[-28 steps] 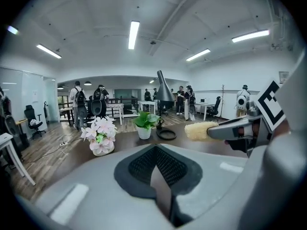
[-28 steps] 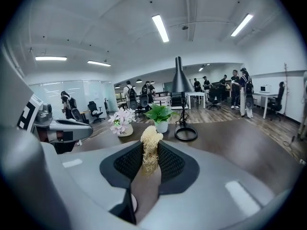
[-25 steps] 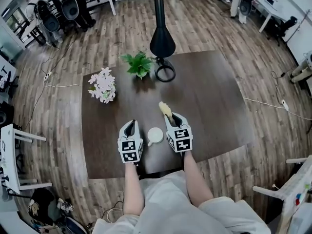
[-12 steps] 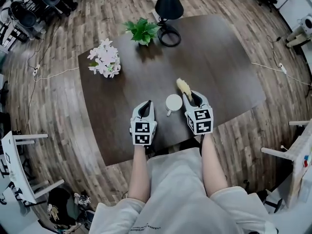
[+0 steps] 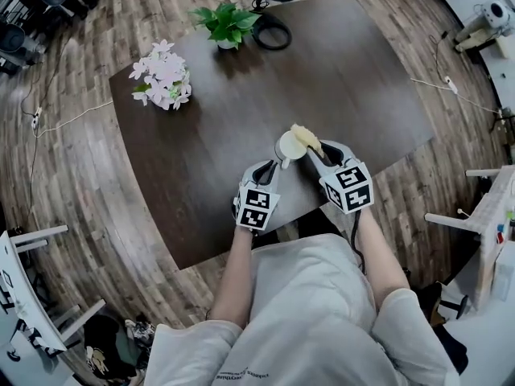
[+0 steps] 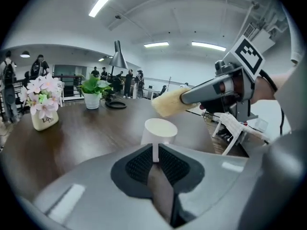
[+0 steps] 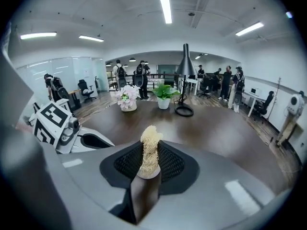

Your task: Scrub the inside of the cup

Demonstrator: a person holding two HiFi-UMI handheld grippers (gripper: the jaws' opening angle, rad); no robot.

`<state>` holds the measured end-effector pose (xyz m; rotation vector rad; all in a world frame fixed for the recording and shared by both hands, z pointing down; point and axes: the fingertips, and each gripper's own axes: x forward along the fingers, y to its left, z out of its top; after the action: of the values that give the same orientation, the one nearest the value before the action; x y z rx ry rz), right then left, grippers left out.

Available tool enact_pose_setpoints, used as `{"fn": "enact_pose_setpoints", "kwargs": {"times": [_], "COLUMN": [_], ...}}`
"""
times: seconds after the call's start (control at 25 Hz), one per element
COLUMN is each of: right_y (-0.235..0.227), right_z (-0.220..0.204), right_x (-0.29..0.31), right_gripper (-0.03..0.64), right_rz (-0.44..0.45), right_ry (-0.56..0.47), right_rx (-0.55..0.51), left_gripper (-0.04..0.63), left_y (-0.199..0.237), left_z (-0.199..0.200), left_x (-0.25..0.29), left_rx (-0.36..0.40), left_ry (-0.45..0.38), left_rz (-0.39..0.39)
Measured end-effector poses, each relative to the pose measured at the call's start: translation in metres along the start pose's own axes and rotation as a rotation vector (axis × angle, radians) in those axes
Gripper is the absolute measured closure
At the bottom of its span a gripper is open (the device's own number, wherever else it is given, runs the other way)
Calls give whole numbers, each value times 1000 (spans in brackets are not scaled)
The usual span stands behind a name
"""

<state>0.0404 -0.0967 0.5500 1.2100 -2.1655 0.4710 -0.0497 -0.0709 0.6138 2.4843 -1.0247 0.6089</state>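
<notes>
Step in hand: you have the cup [image 5: 286,146] presented for scrubbing and the scrubber [image 5: 304,138] brought up to its mouth; by the look of it the scrubbing itself has not begun.
Left gripper [image 5: 271,170]: its jaws are pinched on the cup's thin handle [image 6: 154,153], with the cup upright and its open mouth facing up, just ahead of the jaw tips.
Right gripper [image 5: 315,147]: its jaws are clamped on the base of the pale yellow, fibrous scrubber, whose shaggy end sticks out past them.
Cup and scrubber: in the left gripper view the scrubber's tip hangs just above and beyond the far rim, close to it but not inside.
Cup's place: over the near edge of the dark tabletop [image 5: 201,135]; whether it rests there or is lifted cannot be told.
Next move: you would tip the scrubber down into the mouth and work it round the inner wall, while the left jaws hold the handle firm against twisting.
</notes>
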Motion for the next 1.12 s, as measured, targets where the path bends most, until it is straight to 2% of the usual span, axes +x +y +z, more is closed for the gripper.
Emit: {"fn": "enact_pose_setpoints", "kwargs": {"times": [0.24,0.44,0.88,1.12], "right_y": [1,16,20,27], "right_z": [0,-8,-15,-26], "right_x": [-3,13,32,37], "right_gripper": [506,506,506,507], "right_rz": [188,229,279,364], "right_ry": [187,323,494,575], "right_rx": [-102,-299,-468,-540], "left_gripper": [534,502,477,474], "left_y": [-19,-25,-37,-37], "left_z": [-5,-11,-8,-11], "left_x": [4,8,26,38], "left_rx": [7,37,58,31], "left_ry": [15,44,66,71], "left_rz": [-92,-146,-150,-115]}}
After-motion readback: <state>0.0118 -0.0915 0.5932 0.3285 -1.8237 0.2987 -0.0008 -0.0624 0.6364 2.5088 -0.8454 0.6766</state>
